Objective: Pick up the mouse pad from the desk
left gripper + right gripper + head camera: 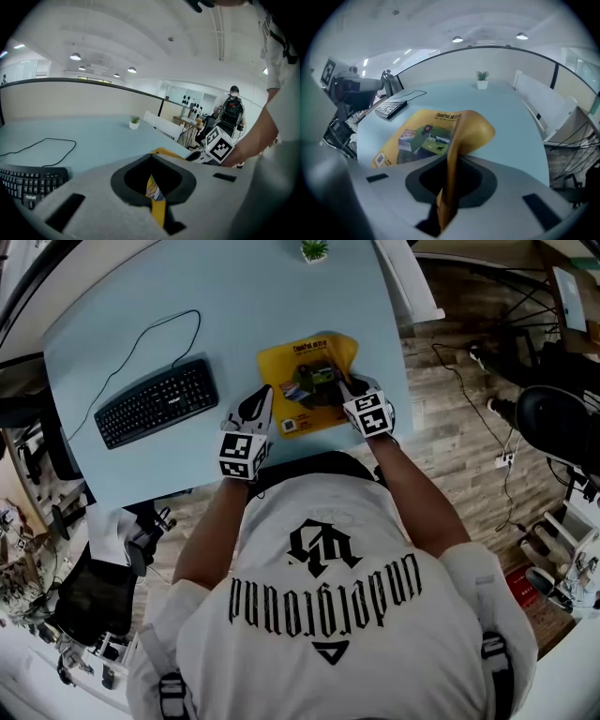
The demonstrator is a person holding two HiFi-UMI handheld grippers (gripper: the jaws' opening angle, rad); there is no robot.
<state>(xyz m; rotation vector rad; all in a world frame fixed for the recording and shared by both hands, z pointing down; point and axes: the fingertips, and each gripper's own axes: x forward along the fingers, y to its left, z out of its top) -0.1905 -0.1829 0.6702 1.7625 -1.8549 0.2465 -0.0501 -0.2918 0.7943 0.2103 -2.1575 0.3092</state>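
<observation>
A yellow mouse pad (305,381) with printed pictures lies near the front edge of the light blue desk (122,324). My left gripper (265,405) is shut on the pad's near left edge; in the left gripper view a thin yellow strip of the mouse pad (158,206) is pinched between the jaws. My right gripper (349,390) is shut on the pad's right edge. In the right gripper view the mouse pad (426,136) curls up from the desk into the closed jaws, while its left part lies flat.
A black keyboard (155,401) with a looping cable (164,329) lies left of the pad. A small potted plant (314,249) stands at the desk's far edge. White panels (408,277) and floor cables (469,381) are on the right, and a black chair (89,596) is on the left.
</observation>
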